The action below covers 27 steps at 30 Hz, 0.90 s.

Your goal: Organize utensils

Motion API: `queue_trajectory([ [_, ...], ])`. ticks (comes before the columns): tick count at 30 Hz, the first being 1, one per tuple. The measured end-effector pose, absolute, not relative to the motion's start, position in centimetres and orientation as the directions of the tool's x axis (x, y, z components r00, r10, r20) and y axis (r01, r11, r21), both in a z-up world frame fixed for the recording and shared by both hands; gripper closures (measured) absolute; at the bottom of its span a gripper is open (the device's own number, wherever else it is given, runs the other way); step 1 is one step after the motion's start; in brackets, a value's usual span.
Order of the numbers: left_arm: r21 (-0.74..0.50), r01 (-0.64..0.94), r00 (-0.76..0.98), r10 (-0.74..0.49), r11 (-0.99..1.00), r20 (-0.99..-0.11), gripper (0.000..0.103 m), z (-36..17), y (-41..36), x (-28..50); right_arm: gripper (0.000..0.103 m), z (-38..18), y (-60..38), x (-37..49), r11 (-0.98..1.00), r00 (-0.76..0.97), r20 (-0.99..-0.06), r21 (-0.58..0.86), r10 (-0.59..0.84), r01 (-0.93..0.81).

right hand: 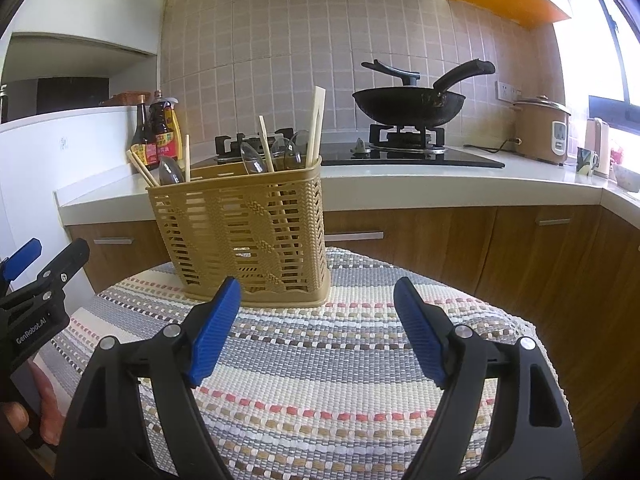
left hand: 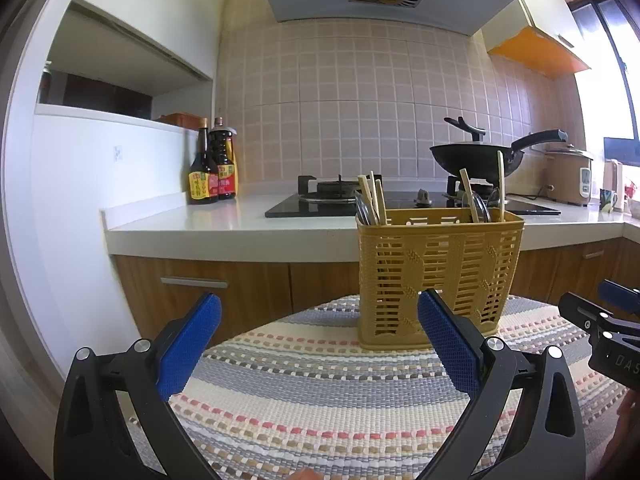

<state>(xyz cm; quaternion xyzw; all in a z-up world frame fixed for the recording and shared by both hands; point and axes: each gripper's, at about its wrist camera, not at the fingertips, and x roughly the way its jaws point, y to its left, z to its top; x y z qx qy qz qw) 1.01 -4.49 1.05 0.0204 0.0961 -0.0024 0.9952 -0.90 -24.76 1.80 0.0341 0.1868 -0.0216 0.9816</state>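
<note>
Left tongs (left hand: 320, 312): blue pads wide apart, nothing between them, hovering over striped woven mat (left hand: 320, 400). Right tongs (right hand: 318, 296): likewise spread, holding nothing, above same mat. Tan slotted utensil basket (left hand: 438, 276) upright on far part of mat, just beyond both tongs; right of centre in left wrist view, left of centre in right wrist view. Inside basket: wooden chopsticks (right hand: 316, 126) and spoons (right hand: 252, 158), ends leaning up past rim, spread across both ends. Beyond: white counter (left hand: 224, 220), black wok (right hand: 408, 108) on stove, two sauce bottles (left hand: 212, 168) at far left.
</note>
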Motion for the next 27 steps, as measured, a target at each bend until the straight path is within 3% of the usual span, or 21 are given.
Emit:
queue_trajectory([
  [27, 0.034, 0.0, 0.984, 0.006, 0.999, -0.176, 0.008, 1.17, -4.52, 0.65, 0.024, 2.15, -23.94, -1.6, 0.998, 0.945, -0.323, 0.011, -0.058, 0.065],
])
